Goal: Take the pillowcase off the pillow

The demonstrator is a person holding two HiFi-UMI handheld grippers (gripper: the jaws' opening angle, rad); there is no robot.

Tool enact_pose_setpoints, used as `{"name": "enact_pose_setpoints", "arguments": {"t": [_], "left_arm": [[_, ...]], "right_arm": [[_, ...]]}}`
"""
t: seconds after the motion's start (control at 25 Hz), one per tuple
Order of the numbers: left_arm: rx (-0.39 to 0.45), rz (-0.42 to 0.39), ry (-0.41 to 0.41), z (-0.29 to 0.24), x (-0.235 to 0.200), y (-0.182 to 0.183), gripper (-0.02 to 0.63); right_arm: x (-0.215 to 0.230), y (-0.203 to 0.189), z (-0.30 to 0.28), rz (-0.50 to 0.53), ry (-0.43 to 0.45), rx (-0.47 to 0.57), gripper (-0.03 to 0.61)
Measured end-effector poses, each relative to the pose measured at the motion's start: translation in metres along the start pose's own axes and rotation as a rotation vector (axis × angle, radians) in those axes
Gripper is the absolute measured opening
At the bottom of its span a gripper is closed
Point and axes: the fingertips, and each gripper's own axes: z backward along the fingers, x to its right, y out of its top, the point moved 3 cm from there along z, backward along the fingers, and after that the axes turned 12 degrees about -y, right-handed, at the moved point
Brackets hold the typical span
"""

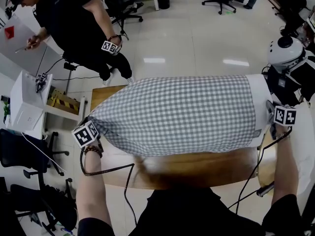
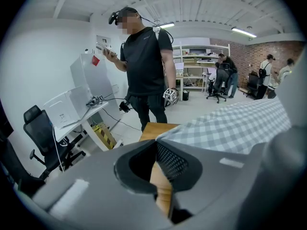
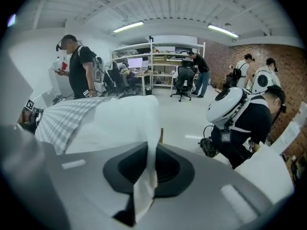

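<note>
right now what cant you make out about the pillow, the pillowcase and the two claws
Head view: most of the pillow is inside the checked pillowcase; only its white right end shows.
Head view: the tips of the left claw and the right claw are hidden under their marker cubes.
Left gripper view: the claw's own body cuts off the pillowcase's lower part.
Head view: the table under the pillow is covered.
</note>
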Motion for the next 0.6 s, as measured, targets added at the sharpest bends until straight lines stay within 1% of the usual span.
{"name": "enact_pose_setpoints", "arguments": {"t": [0.16,0.28,0.36,0.44,0.52,0.6], "left_arm": [[-0.008,-0.018,-0.053,-0.011,0.011,-0.002,0.008],[-0.042,-0.087,-0.099,-0.021,0.026,-0.005,0.008],[-0.078,-0.160,-0.117,-0.027,0.037,-0.005,0.009],[-0.109,-0.255,-0.137,-0.031,0.050,-0.002,0.022],[-0.124,-0.367,-0.172,-0.034,0.066,0.006,0.094],[-0.122,-0.493,-0.215,-0.036,0.084,0.015,0.166]], "right_arm": [[-0.006,-0.016,-0.018,0.024,0.024,-0.038,0.035],[-0.011,-0.020,-0.030,0.075,0.014,-0.059,0.045],[-0.017,-0.013,-0.035,0.145,0.005,-0.052,0.066],[-0.018,-0.008,-0.038,0.230,-0.025,-0.061,0.105],[-0.014,-0.001,-0.038,0.320,-0.075,-0.067,0.150],[-0.015,0.014,-0.032,0.412,-0.095,-0.034,0.190]]}}
